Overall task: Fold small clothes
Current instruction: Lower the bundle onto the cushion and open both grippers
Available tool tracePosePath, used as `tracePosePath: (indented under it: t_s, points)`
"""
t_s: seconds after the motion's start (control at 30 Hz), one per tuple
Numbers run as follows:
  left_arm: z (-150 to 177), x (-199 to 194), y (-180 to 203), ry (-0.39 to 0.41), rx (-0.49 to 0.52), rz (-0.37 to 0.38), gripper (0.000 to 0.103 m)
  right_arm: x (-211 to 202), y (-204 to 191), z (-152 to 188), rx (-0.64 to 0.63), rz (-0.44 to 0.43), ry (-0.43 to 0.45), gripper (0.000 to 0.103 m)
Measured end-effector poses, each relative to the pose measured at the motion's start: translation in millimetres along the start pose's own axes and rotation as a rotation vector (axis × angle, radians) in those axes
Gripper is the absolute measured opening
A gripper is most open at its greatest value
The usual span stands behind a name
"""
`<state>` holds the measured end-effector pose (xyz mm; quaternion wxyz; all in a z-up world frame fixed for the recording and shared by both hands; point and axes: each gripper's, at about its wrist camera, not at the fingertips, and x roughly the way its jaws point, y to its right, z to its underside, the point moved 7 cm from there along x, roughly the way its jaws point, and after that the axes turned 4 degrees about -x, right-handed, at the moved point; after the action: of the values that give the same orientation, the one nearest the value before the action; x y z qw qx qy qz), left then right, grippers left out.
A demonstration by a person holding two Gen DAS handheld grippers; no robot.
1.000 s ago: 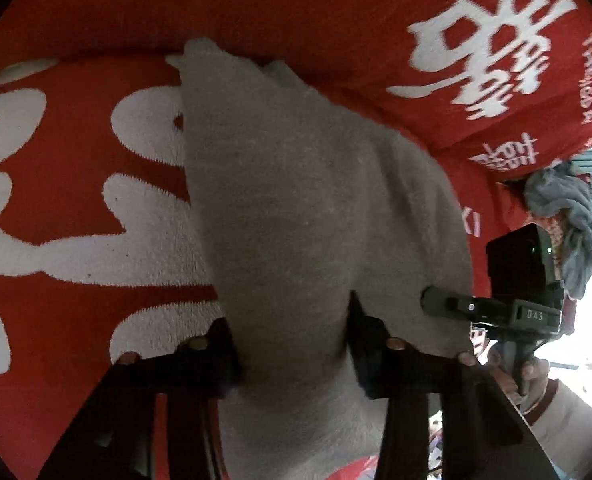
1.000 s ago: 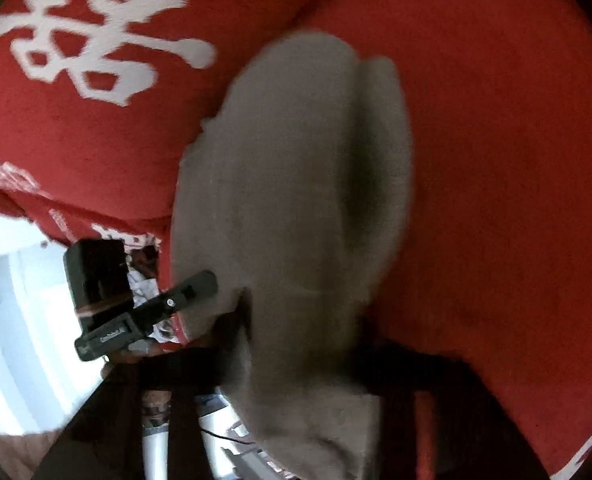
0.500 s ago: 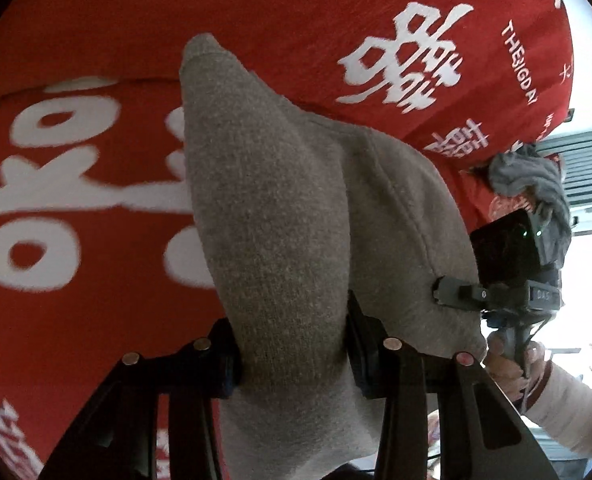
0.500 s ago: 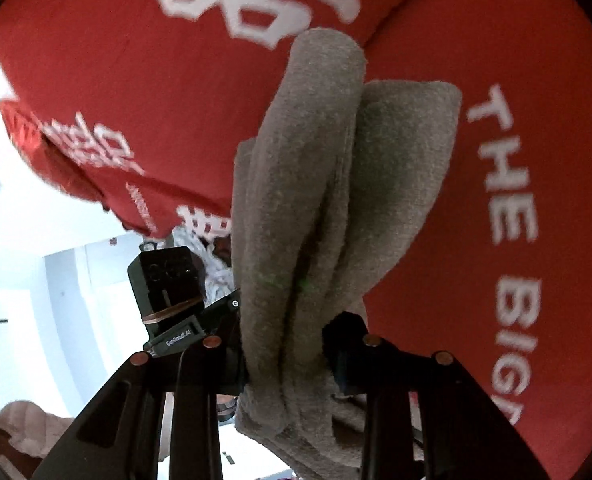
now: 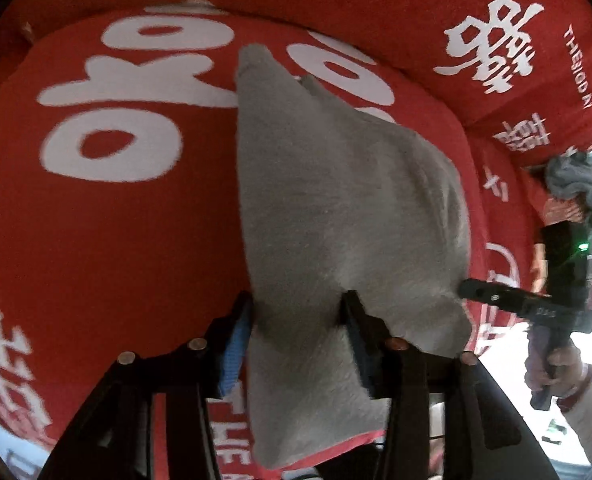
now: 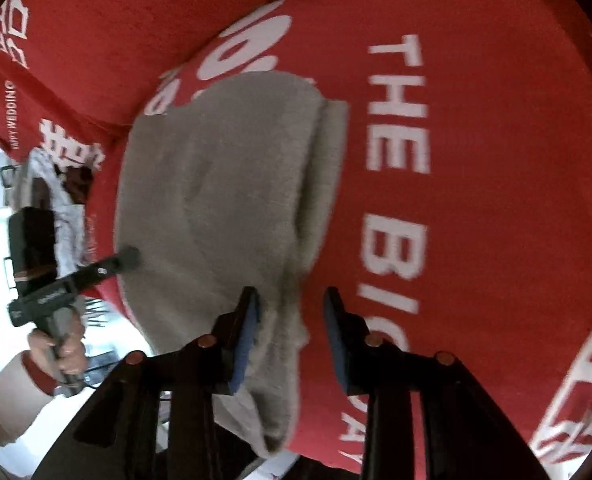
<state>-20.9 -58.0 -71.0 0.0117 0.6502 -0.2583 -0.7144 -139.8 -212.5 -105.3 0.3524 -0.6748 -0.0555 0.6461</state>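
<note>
A grey fleece garment [image 5: 336, 208] lies folded on the red cloth [image 5: 116, 240] with white lettering. In the left wrist view my left gripper [image 5: 298, 320] has its jaws wide apart with the near end of the garment lying between them. In the right wrist view the same garment [image 6: 224, 184] lies flat. My right gripper [image 6: 292, 312] is open; the garment's near edge touches the left finger [image 6: 248, 320] and red cloth shows beside the right finger. Each gripper shows in the other's view, the right one [image 5: 496, 300] and the left one [image 6: 108, 266].
The red cloth [image 6: 476, 160] covers a raised surface with a fold behind it. A pile of grey and patterned clothes [image 5: 580, 188] sits at the far end; it also shows in the right wrist view [image 6: 56, 188]. A bright white floor lies beyond the cloth's edge.
Both grippers have come down and the garment now lies flat on the red cloth. The right jaws have opened off the bunched fabric. The left jaws have spread wider.
</note>
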Motion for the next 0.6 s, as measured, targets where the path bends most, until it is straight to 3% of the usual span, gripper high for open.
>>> tracePosePath:
  t_s: [0.03,0.17,0.23,0.33,0.4,0.47,0.6]
  points:
    - [0,-6,-2,0.017,0.005,-0.056,0.064,-4,-1,0,0.010,0.033,0.004,0.037]
    - [3,-23,-3,0.043,0.007,-0.161,0.064,-16,-18,6,0.050,0.128,0.032,0.039]
    - [6,-29,-1,0.051,0.018,-0.201,0.087,-30,-18,8,0.063,0.171,0.060,0.040]
    - [11,-41,4,0.094,0.047,-0.249,0.090,-39,-28,18,0.080,0.200,0.091,0.043]
    - [15,-44,6,0.101,0.057,-0.264,0.090,-41,-37,22,0.082,0.220,0.095,0.056]
    - [18,-46,8,0.107,0.058,-0.286,0.103,-39,-46,24,0.080,0.248,0.093,0.067]
    - [23,-42,9,0.071,0.051,-0.311,0.103,-35,-55,28,0.066,0.317,0.096,0.080]
